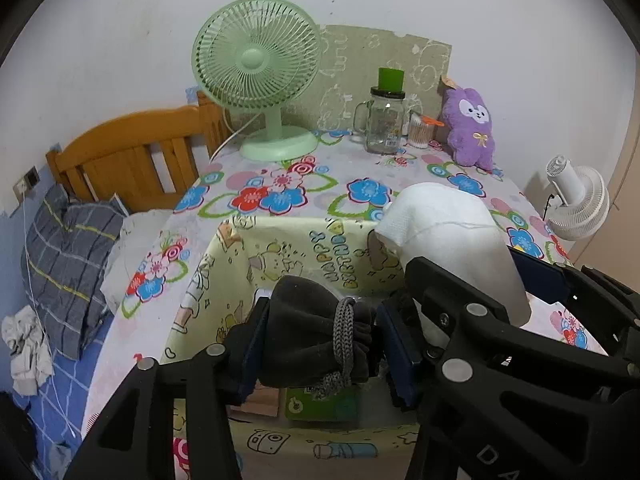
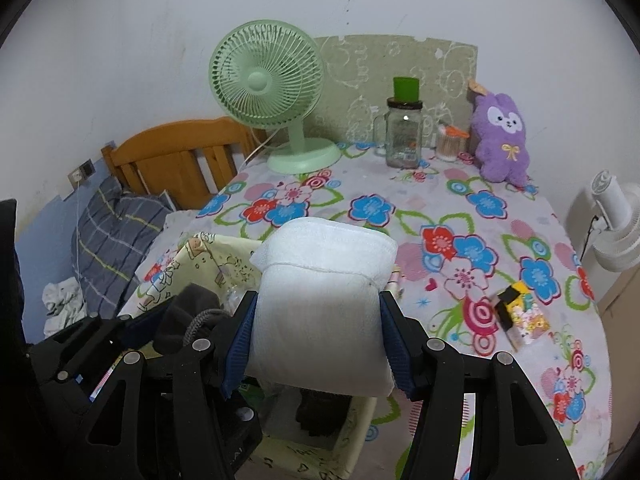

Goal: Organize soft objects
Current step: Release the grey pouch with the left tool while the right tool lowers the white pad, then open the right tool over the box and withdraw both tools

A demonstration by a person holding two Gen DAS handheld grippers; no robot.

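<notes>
Over the box (image 1: 224,264) at the table's (image 2: 460,196) near edge, the left gripper (image 1: 318,344) clamps a dark pouch (image 1: 308,332); the right gripper (image 2: 318,344) clamps a white pad (image 2: 320,312) beside it.

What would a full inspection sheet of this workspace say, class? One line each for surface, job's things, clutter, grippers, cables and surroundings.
Surface: table under a flowered tablecloth.
Job's things: dark drawstring pouch and white padded pack, both held above the cartoon-print fabric bin; purple plush toy upright at the back.
Clutter: green desk fan, glass mug jar, cotton swab tub, small colourful box.
Grippers: left hand-held gripper shut on the pouch; right hand-held gripper shut on the pack.
Cables: fan cord running off the table's back edge.
Surroundings: wooden headboard, plaid pillow, white fan.
</notes>
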